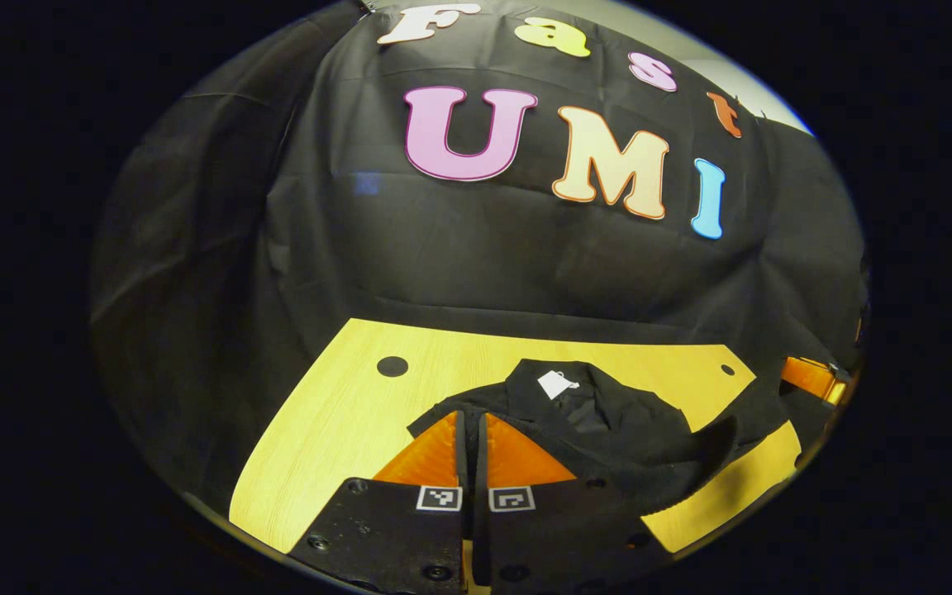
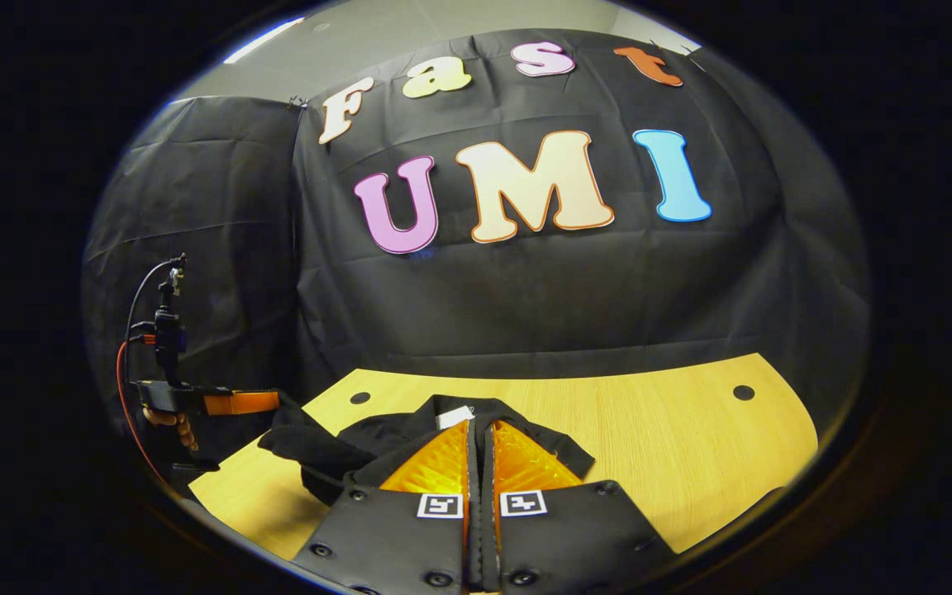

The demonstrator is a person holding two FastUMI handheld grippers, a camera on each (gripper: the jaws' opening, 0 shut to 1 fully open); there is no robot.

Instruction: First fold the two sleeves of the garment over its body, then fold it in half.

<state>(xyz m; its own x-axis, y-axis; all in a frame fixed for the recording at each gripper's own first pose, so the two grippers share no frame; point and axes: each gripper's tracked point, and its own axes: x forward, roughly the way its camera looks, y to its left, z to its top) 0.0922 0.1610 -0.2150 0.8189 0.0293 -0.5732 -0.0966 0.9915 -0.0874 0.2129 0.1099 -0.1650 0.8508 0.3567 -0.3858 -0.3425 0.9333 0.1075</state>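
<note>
- Jaws of the left gripper [image 1: 471, 430] clenched together over the near edge of the black garment [image 1: 608, 430]; whether cloth is pinched between them cannot be told.
- Right gripper [image 2: 480, 438] jaws likewise clenched, tips at the garment's collar area; grasp unclear.
- Garment lies crumpled on the yellow wooden counter [image 1: 335, 430], white tag [image 1: 556, 384] facing up.
- One sleeve [image 2: 302, 450] trails toward the counter edge.
</note>
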